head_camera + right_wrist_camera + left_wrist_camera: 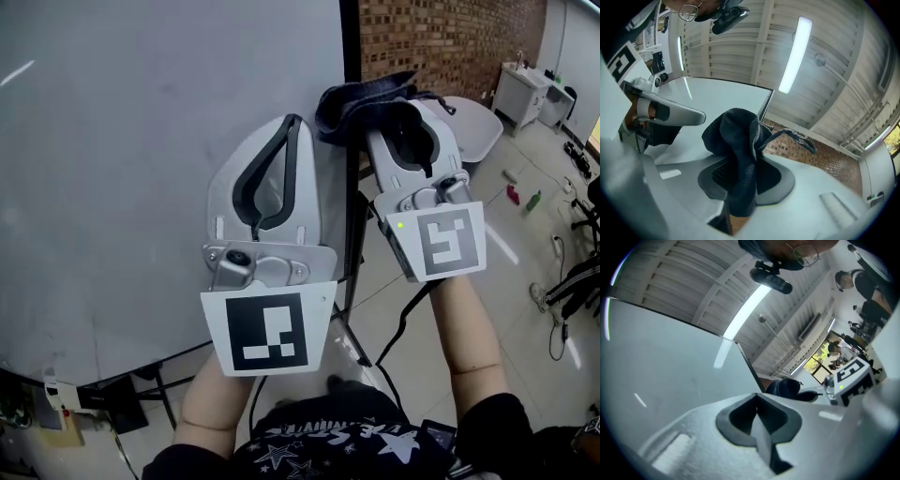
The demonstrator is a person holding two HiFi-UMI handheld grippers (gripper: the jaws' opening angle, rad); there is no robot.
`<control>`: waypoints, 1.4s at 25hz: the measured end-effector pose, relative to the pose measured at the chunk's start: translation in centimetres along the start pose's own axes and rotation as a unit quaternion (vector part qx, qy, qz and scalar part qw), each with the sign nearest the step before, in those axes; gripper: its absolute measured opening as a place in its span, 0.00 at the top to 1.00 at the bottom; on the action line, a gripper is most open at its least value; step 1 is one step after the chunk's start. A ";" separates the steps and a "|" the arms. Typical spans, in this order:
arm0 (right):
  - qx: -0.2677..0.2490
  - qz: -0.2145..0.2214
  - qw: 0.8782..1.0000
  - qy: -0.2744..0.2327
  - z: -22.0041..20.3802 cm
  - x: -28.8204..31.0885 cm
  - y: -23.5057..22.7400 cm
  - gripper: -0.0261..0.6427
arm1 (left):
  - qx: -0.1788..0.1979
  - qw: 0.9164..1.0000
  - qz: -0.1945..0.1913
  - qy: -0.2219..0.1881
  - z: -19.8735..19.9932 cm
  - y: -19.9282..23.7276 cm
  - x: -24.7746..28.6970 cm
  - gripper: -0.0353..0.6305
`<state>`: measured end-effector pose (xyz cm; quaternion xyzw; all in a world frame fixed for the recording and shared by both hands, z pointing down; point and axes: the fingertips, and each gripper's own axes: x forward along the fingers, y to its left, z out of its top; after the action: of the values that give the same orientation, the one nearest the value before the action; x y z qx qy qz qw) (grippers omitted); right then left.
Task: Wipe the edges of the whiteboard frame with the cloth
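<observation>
- Both pads of the right gripper [743, 178] pinch the dark cloth [736, 136]. A thick fold sits between them and the rest balloons out at 12 o'clock past the tips.
- In the head view the frame [350, 37] is a dark strip running from 12 to 6 o'clock along the right side of the board [141, 141]. The cloth lies across it, but I cannot tell whether it presses on the edge or only hangs in front.
- The left gripper [759, 420] is pressed together on nothing. It sits at 9 o'clock of the right one, over the board face, and no view shows whether it touches.
- Judged from this, the wipe along the right edge is in hand.
- Risks:
  - The bunch is bulky and held only by one fold, so drag along the frame could tug it out of the pinch.
  - A loose loop [799, 136] trails at 2 o'clock of the cloth and could catch on a corner of the frame.
  - The edge is narrow, so a small drift would put the cloth on the white face or off into the air.
  - The board rests on a stand [354, 328], and the left gripper is not gripping it. A hard sideways push could make it sway or shift.
</observation>
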<state>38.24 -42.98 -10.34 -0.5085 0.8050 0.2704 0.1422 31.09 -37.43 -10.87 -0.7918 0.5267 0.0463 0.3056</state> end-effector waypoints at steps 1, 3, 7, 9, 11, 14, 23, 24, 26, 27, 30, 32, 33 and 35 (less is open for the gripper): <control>0.011 0.003 1.000 0.016 -0.8 -0.2 0.6 0.84 | -0.005 1.000 -0.001 0.008 -0.4 0.0 -0.1 0.94; 0.033 0.010 0.998 0.050 -2.4 -0.5 1.8 0.84 | -0.017 0.999 -0.007 0.028 -1.7 -0.2 -0.3 0.94; 0.053 0.018 0.994 0.090 -4.7 -1.0 3.7 0.84 | -0.033 0.997 -0.023 0.065 -4.9 -1.0 -1.3 0.94; 0.061 0.021 0.992 0.109 -6.5 -1.9 4.7 0.84 | -0.043 0.995 -0.026 0.081 -6.7 -1.8 -2.1 0.94; 0.077 0.024 0.989 0.127 -8.5 -3.2 5.4 0.84 | -0.060 0.993 -0.027 0.094 -8.7 -2.8 -3.0 0.94; 0.090 0.027 0.985 0.144 -10.8 -5.0 5.9 0.84 | -0.084 0.991 -0.025 0.097 -10.9 -4.5 -4.2 0.94; 0.043 0.002 0.996 0.076 -12.1 -9.7 8.6 0.84 | -0.087 0.992 -0.008 0.089 -15.6 -7.5 -7.9 0.94; 0.049 0.006 0.995 0.089 -12.9 -10.2 9.2 0.84 | -0.086 0.992 -0.009 0.093 -16.2 -7.6 -8.3 0.94; 0.070 0.011 0.990 0.118 -14.6 -11.3 10.3 0.84 | -0.087 0.991 -0.009 0.106 -17.3 -7.8 -9.1 0.94; 0.079 0.012 0.988 0.129 -15.5 -12.0 10.8 0.84 | -0.087 0.990 -0.010 0.113 -17.9 -7.9 -9.6 0.94; 0.102 0.016 0.982 0.156 -18.1 -14.1 11.5 0.84 | -0.088 0.987 -0.013 0.133 -19.5 -9.0 -10.6 0.94; 0.119 0.021 0.977 0.176 -20.0 -15.3 12.1 0.84 | -0.092 0.985 -0.014 0.147 -20.6 -9.5 -11.2 0.94; 0.123 0.023 0.974 0.188 -20.9 -15.9 12.6 0.84 | -0.094 0.983 -0.015 0.154 -21.2 -9.7 -11.6 0.94; 0.126 0.026 0.968 0.214 -22.6 -17.3 13.6 0.84 | -0.098 0.981 -0.014 0.165 -22.1 -9.9 -12.6 0.94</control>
<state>34.71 -38.66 20.70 -0.5116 0.8572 0.0549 0.0227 28.59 -36.50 16.34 -0.8218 0.5519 -0.0385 0.1361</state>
